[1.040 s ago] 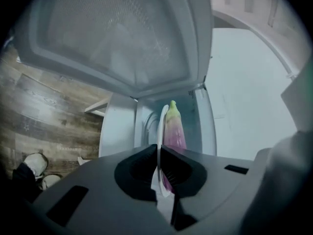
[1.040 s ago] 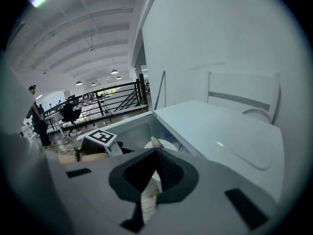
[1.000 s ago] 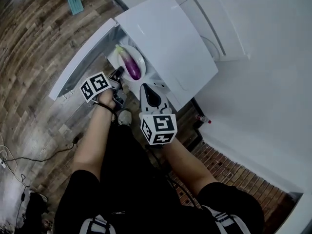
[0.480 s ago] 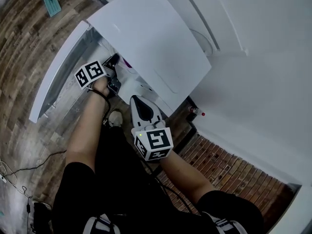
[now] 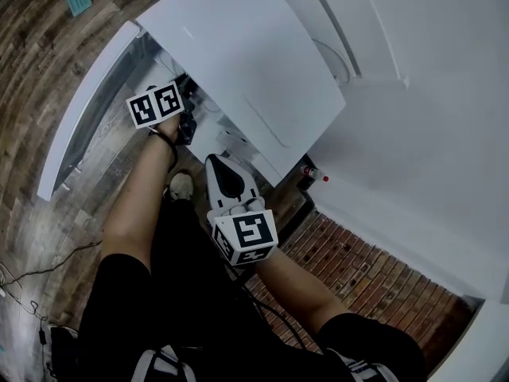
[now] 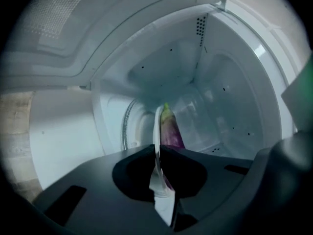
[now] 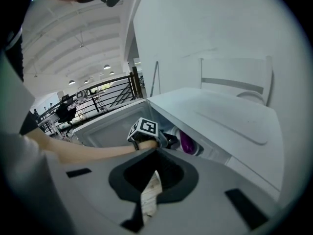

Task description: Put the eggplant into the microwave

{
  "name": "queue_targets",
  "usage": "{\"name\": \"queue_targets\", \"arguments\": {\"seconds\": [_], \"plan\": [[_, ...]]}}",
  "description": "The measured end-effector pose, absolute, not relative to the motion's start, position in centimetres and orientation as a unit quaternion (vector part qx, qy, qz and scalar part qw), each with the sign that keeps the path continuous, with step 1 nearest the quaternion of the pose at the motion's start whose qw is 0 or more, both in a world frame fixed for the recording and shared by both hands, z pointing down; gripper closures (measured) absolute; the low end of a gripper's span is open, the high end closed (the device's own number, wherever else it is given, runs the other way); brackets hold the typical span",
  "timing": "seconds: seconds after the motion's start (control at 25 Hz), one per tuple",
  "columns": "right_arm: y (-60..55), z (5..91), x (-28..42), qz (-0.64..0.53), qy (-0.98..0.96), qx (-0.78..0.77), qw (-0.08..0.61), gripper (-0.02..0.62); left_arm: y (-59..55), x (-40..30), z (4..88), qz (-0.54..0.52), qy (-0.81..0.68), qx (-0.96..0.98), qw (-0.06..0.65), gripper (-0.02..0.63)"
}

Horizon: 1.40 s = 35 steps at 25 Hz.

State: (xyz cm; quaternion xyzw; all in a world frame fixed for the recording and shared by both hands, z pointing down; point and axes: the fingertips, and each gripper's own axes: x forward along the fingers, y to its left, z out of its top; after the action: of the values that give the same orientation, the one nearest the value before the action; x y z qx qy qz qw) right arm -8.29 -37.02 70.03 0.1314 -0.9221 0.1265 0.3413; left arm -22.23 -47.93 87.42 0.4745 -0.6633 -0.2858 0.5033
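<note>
The white microwave (image 5: 238, 46) stands with its door (image 5: 83, 102) swung open to the left. My left gripper (image 5: 184, 124) reaches into the cavity, shut on the rim of a white plate (image 6: 157, 131) that shows edge-on. The purple eggplant (image 6: 170, 131) with its green tip lies on that plate, inside the cavity. In the right gripper view the eggplant (image 7: 187, 142) shows just inside the opening, past the left gripper (image 7: 164, 140). The microwave's top hides the eggplant in the head view. My right gripper (image 5: 216, 162) hangs in front of the microwave, shut on nothing.
A red-capped bottle (image 5: 315, 173) stands on the floor by the microwave's right corner, with brick paving (image 5: 358, 269) beyond it. The person's shoe (image 5: 181, 186) rests on the wood floor below the door. A cable (image 5: 32, 270) trails at the left. White walls rise behind.
The left gripper has carried the plate and eggplant forward into the cavity, so the microwave's top now hides them in the head view. The right gripper has stayed almost still.
</note>
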Motion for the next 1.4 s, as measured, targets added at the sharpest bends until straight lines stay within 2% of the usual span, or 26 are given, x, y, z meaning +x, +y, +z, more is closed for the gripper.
{"name": "queue_targets", "arguments": {"seconds": [0.08,0.24,0.4,0.52,0.68,0.76,0.84,1.08,1.4], "plan": [[-36.7,70.3,-8.0,0.127,-0.92,0.132,0.347,0.589,-48.0,-22.3,87.4,-0.236,-0.689,0.489,0.481,0.584],[-35.8,71.2,-7.1,0.121,-0.915,0.126,0.363,0.589,-48.0,-22.7,87.3,-0.105,-0.751,0.503,0.415,0.538],[-35.9,71.6,-6.5,0.123,-0.912,0.131,0.368,0.59,-48.3,-23.7,87.5,-0.02,-0.792,0.5,0.349,0.492],[-35.9,71.7,-6.1,0.127,-0.911,0.134,0.37,0.589,-48.1,-24.3,87.5,0.003,-0.81,0.495,0.315,0.489],[-36.4,71.8,-6.0,0.13,-0.911,0.14,0.366,0.589,-47.4,-24.9,86.2,-0.024,-0.821,0.492,0.289,0.489],[-36.7,71.8,-6.2,0.132,-0.912,0.146,0.36,0.59,-46.2,-25.0,85.1,-0.03,-0.824,0.489,0.285,0.491],[-37.0,71.6,-6.5,0.135,-0.914,0.152,0.352,0.59,-44.7,-24.7,83.8,-0.019,-0.821,0.492,0.289,0.607],[-37.4,68.8,-7.1,0.147,-0.92,0.164,0.326,0.59,-38.2,-20.9,78.2,0.004,-0.808,0.491,0.325,0.607],[-38.5,59.6,-6.3,0.162,-0.931,0.178,0.275,0.589,-35.3,-13.6,64.3,0.028,-0.776,0.54,0.323,0.607]]}}
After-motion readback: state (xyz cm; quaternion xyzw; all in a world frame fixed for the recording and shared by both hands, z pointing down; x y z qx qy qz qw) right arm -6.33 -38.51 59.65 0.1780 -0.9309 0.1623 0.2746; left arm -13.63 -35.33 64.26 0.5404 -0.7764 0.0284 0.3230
